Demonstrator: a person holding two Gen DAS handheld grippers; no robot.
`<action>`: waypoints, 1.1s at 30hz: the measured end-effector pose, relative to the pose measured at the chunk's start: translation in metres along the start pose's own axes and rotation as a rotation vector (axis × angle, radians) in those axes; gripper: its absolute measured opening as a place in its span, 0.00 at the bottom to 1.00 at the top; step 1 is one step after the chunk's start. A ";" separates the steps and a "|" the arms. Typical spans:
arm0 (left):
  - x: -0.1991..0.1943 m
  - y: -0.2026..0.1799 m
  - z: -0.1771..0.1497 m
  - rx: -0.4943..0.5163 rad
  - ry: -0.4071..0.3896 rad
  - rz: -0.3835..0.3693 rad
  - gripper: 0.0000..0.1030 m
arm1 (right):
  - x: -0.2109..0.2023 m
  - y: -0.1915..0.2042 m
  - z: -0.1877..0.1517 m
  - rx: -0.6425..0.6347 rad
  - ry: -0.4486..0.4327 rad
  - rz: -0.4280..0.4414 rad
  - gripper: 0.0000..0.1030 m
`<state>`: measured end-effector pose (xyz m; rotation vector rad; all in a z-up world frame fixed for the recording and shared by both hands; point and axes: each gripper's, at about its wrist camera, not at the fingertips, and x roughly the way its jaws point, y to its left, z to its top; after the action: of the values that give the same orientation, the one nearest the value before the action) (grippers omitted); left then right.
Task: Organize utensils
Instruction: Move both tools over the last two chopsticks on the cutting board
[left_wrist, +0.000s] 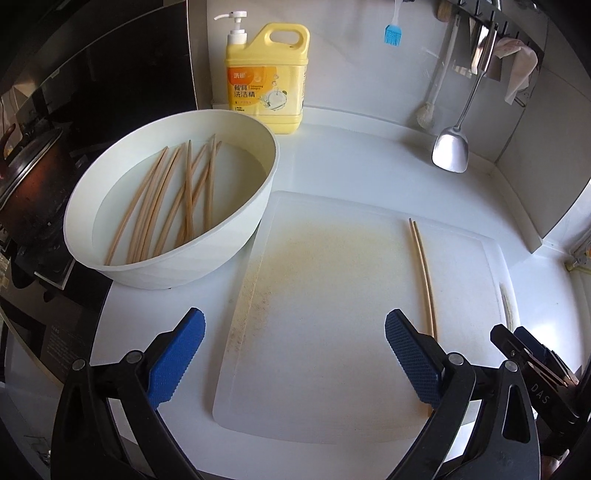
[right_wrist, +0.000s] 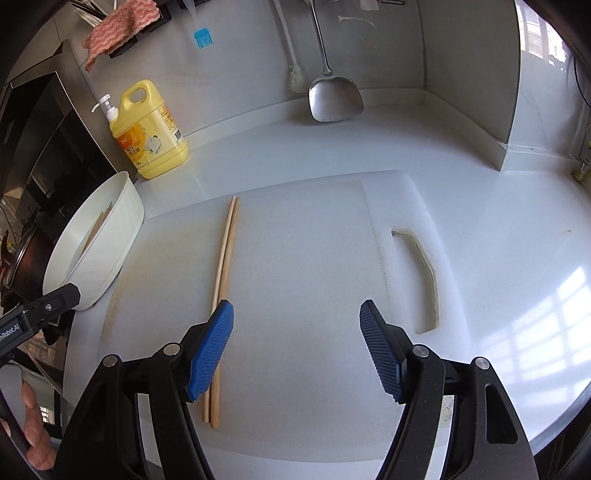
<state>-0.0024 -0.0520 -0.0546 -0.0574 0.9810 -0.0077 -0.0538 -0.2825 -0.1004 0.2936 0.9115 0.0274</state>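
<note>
A white bowl (left_wrist: 236, 221) on the counter holds several wooden chopsticks (left_wrist: 188, 195) lying in water. A pair of chopsticks (left_wrist: 421, 266) lies side by side on the white cutting board (left_wrist: 332, 295), seen again as the pair (right_wrist: 227, 251) on the board (right_wrist: 303, 258) in the right wrist view. My left gripper (left_wrist: 293, 325) is open above the board's near left part, with nothing between its fingers. My right gripper (right_wrist: 297, 314) is open over the board, its left finger (right_wrist: 212, 350) just over the pair's near half; nothing is between its pads.
A yellow dish soap jug (left_wrist: 267, 81) with a pump stands behind the bowl. A metal spatula (right_wrist: 334, 96), a white brush (right_wrist: 295, 77) and a blue silicone brush (right_wrist: 202, 38) hang at the back wall. A dark stove (left_wrist: 33, 177) lies left. A hand (right_wrist: 35, 435) shows low left.
</note>
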 end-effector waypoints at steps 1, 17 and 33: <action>0.002 0.001 -0.001 -0.006 -0.006 -0.006 0.94 | 0.003 0.002 0.000 -0.007 0.001 0.006 0.66; 0.039 0.003 -0.018 -0.019 -0.026 -0.026 0.94 | 0.034 0.023 0.000 -0.088 -0.033 0.008 0.66; 0.050 0.009 -0.020 -0.012 -0.011 -0.027 0.94 | 0.049 0.030 -0.002 -0.136 -0.020 -0.034 0.66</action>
<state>0.0086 -0.0459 -0.1081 -0.0812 0.9690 -0.0264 -0.0224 -0.2465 -0.1318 0.1521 0.8898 0.0546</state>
